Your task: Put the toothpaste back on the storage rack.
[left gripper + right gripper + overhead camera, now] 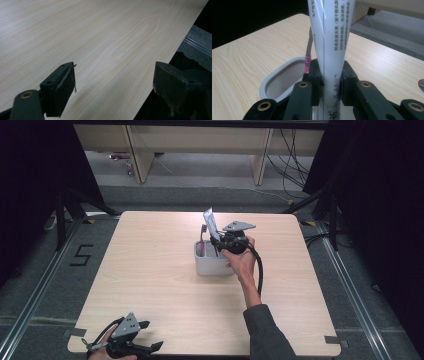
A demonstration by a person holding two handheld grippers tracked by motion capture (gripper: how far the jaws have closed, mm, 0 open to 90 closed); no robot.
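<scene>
A white toothpaste tube (pixel 332 37) with printed text stands upright between the jaws of my right gripper (pixel 331 80), which is shut on it. In the high view the tube (pixel 210 222) sticks up over the grey holder (pixel 212 265) in the middle of the table, with the right gripper (pixel 220 242) above the holder's right part. A toothbrush handle (pixel 308 53) with a pink band leans in the holder's oval opening (pixel 270 82). My left gripper (pixel 150 335) rests at the table's near left edge, open, with bare wood between its jaws (pixel 113 82).
The light wooden table (pixel 150 270) has rounded corners and tape marks at its near corners. Its near edge runs right beside the left gripper (pixel 113 82), with dark floor below. Cables and wooden furniture legs stand on the floor beyond the far edge.
</scene>
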